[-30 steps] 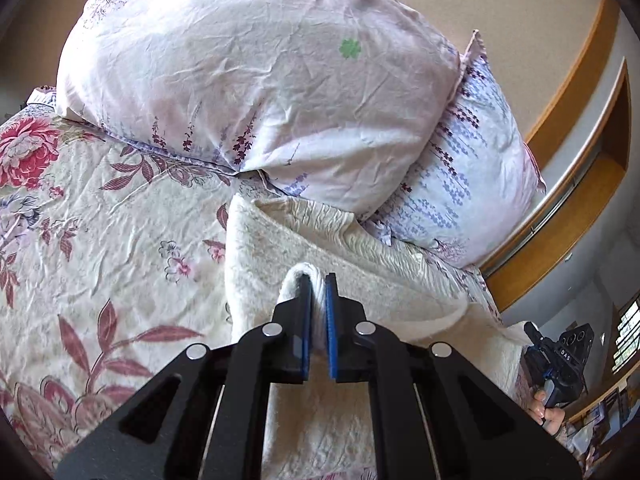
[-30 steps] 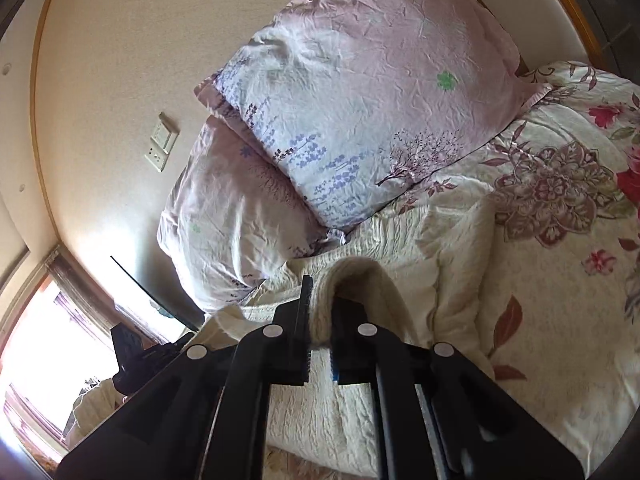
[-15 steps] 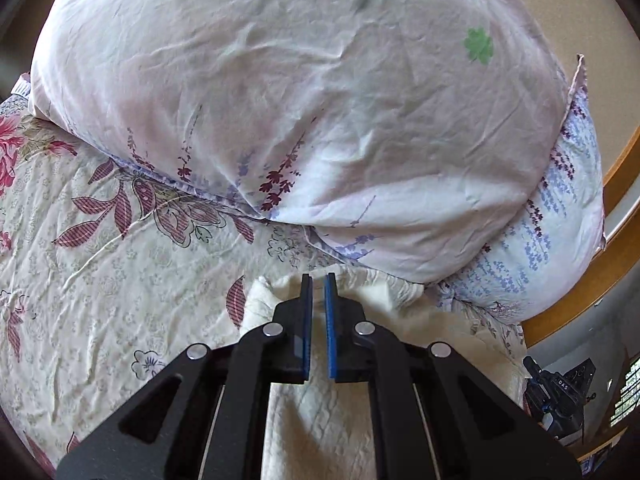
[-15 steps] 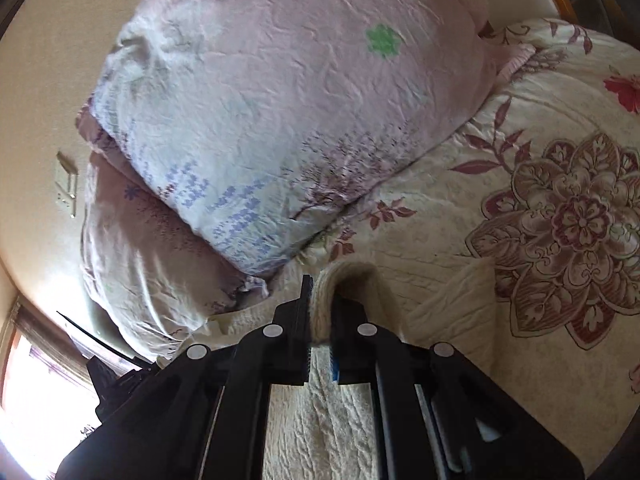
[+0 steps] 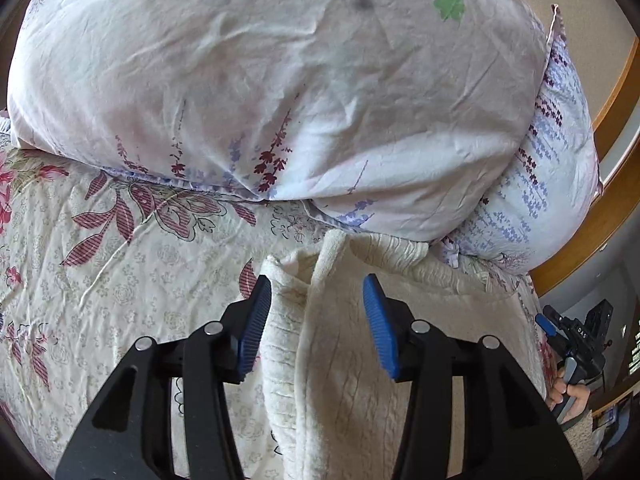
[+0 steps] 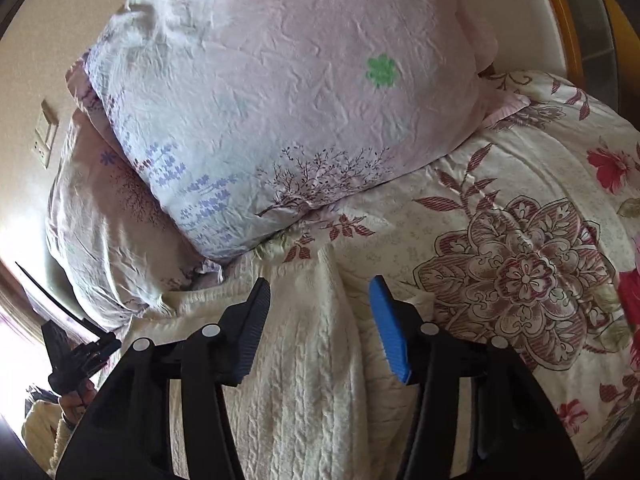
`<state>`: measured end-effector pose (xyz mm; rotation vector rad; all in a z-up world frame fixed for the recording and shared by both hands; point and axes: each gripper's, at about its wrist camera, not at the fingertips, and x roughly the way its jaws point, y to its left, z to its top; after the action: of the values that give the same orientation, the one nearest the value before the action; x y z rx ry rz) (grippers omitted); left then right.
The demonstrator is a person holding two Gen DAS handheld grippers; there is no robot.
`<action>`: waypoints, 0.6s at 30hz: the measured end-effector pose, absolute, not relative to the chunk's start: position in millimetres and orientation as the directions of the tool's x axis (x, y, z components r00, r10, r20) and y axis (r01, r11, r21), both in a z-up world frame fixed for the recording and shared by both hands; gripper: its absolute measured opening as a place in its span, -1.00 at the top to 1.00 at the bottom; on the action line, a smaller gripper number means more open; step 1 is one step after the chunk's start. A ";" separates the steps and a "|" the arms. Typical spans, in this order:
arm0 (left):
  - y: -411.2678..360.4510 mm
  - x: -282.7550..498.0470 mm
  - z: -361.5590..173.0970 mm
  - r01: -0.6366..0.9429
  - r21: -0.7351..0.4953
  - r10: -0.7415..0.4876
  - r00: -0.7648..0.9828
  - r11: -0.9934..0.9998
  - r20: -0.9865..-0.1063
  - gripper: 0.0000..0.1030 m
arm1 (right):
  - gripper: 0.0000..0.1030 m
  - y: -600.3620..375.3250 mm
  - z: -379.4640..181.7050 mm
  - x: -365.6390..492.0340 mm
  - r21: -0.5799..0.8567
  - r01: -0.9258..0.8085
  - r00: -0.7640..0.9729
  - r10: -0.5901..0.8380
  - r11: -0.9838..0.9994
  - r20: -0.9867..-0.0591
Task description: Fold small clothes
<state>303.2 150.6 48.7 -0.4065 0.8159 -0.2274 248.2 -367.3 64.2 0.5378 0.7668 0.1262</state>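
A cream knitted garment (image 5: 344,360) lies folded over on the floral bedspread, its far edge just short of the pillows. My left gripper (image 5: 316,300) is opening, its blue pads (image 5: 378,320) standing apart on either side of a raised ridge of the knit without pressing it. In the right wrist view the same garment (image 6: 304,360) runs under my right gripper (image 6: 320,304), whose jaws are also opening, with a fold of cloth lying loose between them. The other gripper shows small at each view's edge, held in a hand (image 5: 572,392).
Two large floral pillows (image 5: 280,80) are stacked against the wall right behind the garment. The floral bedspread (image 6: 520,260) stretches to the side. A wooden bed frame (image 5: 616,152) curves along the right, and a wall switch (image 6: 46,136) sits on the wall.
Both grippers carried the garment's edge toward the pillows, then their jaws parted and let the cloth go; it now rests on the layer below.
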 end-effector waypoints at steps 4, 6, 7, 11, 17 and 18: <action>139.7 312.1 38.0 0.040 -0.406 -0.336 0.636 0.913 -0.694 0.25 | 0.08 -358.2 56.5 266.5 0.486 0.067 0.669 0.322 0.872 -0.670; 135.9 315.4 35.6 0.040 -0.391 -0.328 0.625 0.920 -0.708 0.30 | 0.14 -355.4 53.4 271.3 0.480 0.064 0.651 0.328 0.875 -0.684; 135.0 316.1 34.9 0.039 -0.384 -0.322 0.623 0.923 -0.712 0.32 | 0.14 -353.4 52.4 272.7 0.474 0.064 0.646 0.326 0.878 -0.691; 130.3 319.4 32.3 0.038 -0.355 -0.303 0.612 0.934 -0.730 0.37 | 0.19 -347.1 45.0 277.6 0.452 0.056 0.617 0.325 0.890 -0.716; 125.0 325.2 29.2 0.028 -0.334 -0.281 0.609 0.942 -0.742 0.74 | 0.86 -340.1 42.7 277.4 0.430 0.023 0.615 0.326 0.902 -0.718; 125.5 324.4 29.9 0.028 -0.328 -0.275 0.612 0.944 -0.741 0.86 | 0.88 -339.1 44.7 276.3 0.425 0.018 0.625 0.321 0.905 -0.711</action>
<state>324.4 125.5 29.9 -0.2977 0.8979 -0.1781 276.3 -339.1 44.7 0.4169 0.8844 0.1800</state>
